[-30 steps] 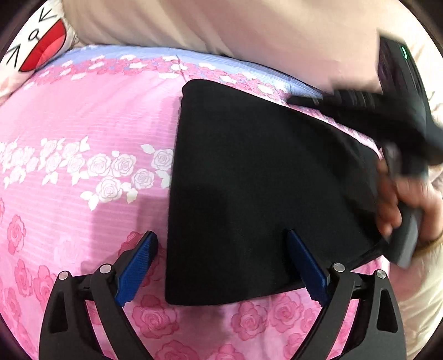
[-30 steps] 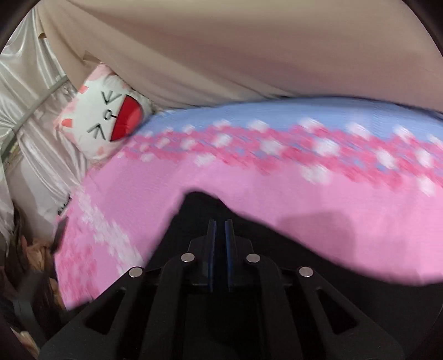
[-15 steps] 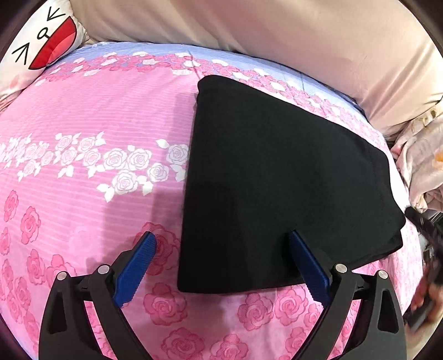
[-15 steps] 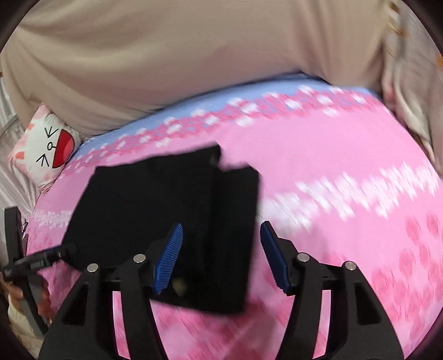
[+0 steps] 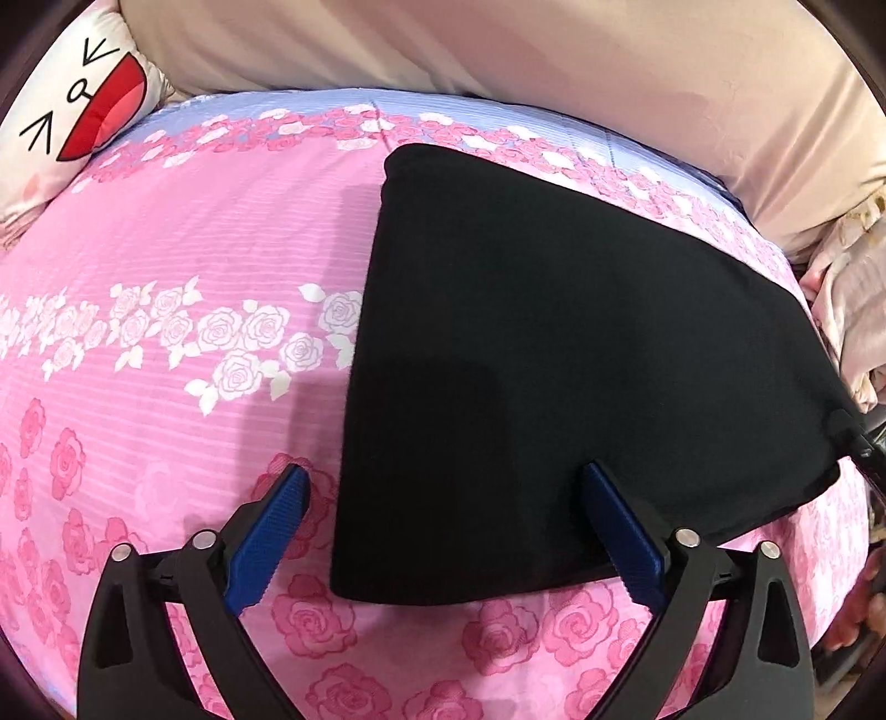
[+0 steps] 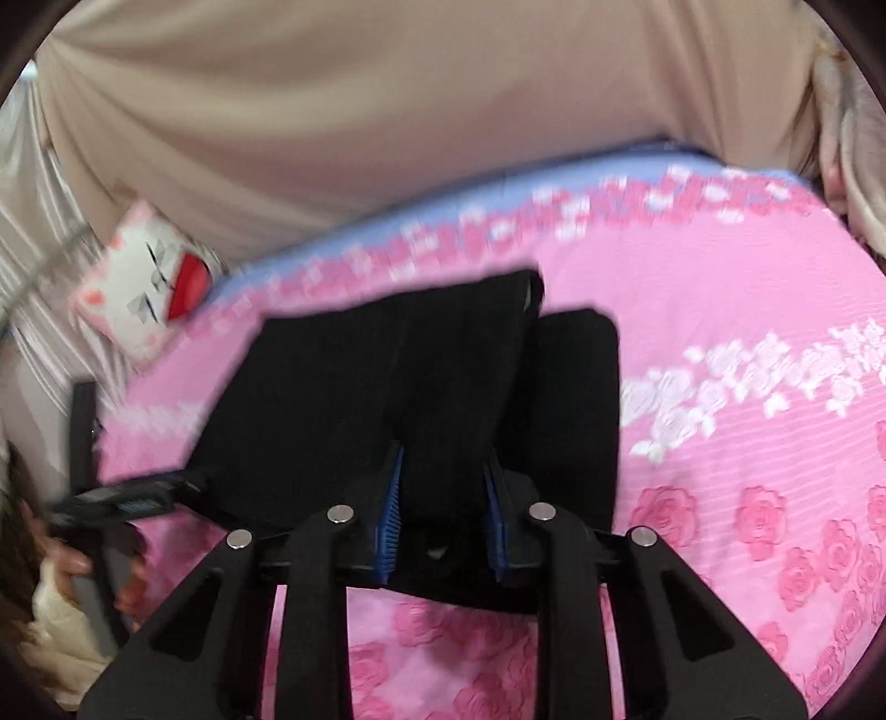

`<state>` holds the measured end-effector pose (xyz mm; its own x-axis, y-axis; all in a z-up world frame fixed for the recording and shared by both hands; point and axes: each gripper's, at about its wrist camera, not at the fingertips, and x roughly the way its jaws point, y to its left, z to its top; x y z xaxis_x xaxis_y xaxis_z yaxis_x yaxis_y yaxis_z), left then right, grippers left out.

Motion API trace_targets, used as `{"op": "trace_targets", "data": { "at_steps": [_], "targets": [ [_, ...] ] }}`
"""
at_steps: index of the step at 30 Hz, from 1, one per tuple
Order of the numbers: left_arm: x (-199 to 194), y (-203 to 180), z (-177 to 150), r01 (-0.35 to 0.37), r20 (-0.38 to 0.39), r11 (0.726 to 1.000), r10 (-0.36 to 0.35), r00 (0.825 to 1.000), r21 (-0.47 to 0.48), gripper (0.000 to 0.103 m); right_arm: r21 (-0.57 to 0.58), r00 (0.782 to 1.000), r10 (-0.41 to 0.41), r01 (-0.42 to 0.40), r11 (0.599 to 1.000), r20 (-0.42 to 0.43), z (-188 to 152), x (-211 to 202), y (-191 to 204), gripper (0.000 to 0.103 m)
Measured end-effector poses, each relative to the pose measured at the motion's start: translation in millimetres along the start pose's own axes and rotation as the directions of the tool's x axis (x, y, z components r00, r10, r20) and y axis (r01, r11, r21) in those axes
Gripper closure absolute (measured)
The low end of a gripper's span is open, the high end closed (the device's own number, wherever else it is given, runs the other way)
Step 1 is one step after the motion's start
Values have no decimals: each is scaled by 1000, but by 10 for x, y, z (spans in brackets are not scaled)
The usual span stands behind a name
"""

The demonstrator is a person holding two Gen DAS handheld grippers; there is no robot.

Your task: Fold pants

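Note:
The black pants (image 5: 554, 354) lie folded flat on the pink rose-print bedsheet (image 5: 166, 266). My left gripper (image 5: 443, 498) is open and empty, its blue fingers straddling the near left corner of the pants. In the right wrist view the pants (image 6: 387, 387) show folded layers with a narrower strip on their right. My right gripper (image 6: 443, 487) hovers at their near edge with its jaws partly closed and a gap between the pads; the view is blurred. The left gripper (image 6: 122, 498) shows at the left in that view.
A white cartoon cushion (image 5: 61, 127) sits at the bed's far left corner. A beige quilt (image 5: 498, 50) runs along the far side. Crumpled pale fabric (image 5: 853, 310) lies off the bed's right edge.
My right gripper left the pants, opened, swung round to their near edge, and its jaws have narrowed again. My left gripper stayed open and drew back slightly.

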<state>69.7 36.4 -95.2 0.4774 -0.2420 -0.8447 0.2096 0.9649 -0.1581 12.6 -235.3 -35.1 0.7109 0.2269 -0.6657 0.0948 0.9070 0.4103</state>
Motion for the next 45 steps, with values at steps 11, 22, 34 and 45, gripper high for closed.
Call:
{"op": "trace_targets", "data": {
  "at_steps": [11,22,34,45],
  "targets": [
    [-102,-21,40,-20,6,1000,19,1000,20,5,49,989,-132,129,990,60,-166,-438,-296,72],
    [-121,-37,-6,-30,13,999,29,999,30,5,72,996,-47,41,997,78,-65,-333,-141,60],
    [-249,-243,-27,-119,65,985,111,992,124,6,-13,975,-210,212,977,67,-179,-306,19,31],
    [-180,-550,-70,-189,87,959,174,981,211,6,-206,918,-390,396,895,69,-361,20,161,43]
  ]
}}
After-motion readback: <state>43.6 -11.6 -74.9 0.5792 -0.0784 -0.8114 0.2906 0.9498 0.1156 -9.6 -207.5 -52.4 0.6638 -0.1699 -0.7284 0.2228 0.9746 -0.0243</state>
